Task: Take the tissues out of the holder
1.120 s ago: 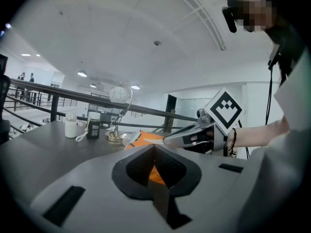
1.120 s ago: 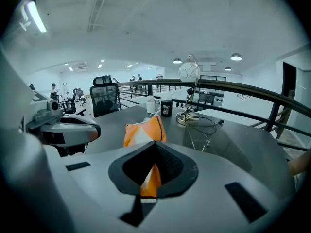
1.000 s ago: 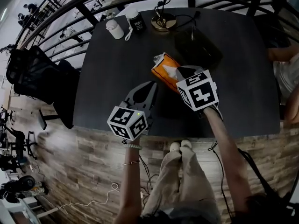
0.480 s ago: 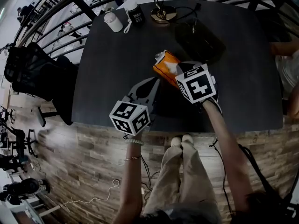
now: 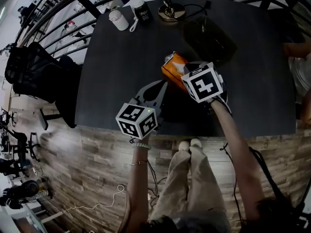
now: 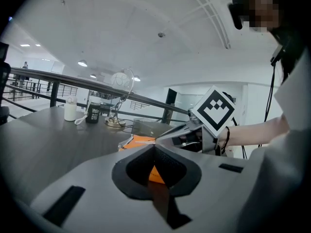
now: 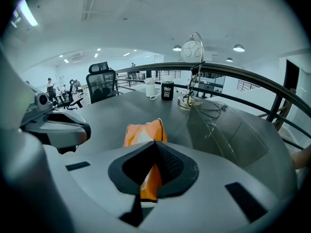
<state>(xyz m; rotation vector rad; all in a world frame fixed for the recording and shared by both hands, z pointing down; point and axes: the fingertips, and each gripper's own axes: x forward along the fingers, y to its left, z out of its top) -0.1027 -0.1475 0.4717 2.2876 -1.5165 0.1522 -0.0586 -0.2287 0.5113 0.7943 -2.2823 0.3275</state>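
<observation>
An orange tissue pack (image 5: 172,66) with white tissue at its slot lies on the dark table (image 5: 121,72). My right gripper (image 5: 186,73) hangs over the pack's near right end. In the right gripper view its tips (image 7: 155,143) meet, shut, and the pack (image 7: 144,130) shows past them and through the gap behind them. My left gripper (image 5: 163,84) points at the pack's near left corner from the table's front. Its tips (image 6: 154,147) are also together, with the pack (image 6: 138,141) just beyond. Neither gripper visibly clamps anything.
A clear plastic box (image 5: 209,35) stands behind the pack on the right. At the table's far edge are a lamp (image 5: 171,11), a black cup (image 5: 142,12) and a white bottle (image 5: 118,19). A person's arm (image 5: 296,50) rests at the right edge. An office chair (image 5: 36,76) stands on the left.
Both grippers have sunk a little toward the table, still shut. The tissue pack lies where it was.
</observation>
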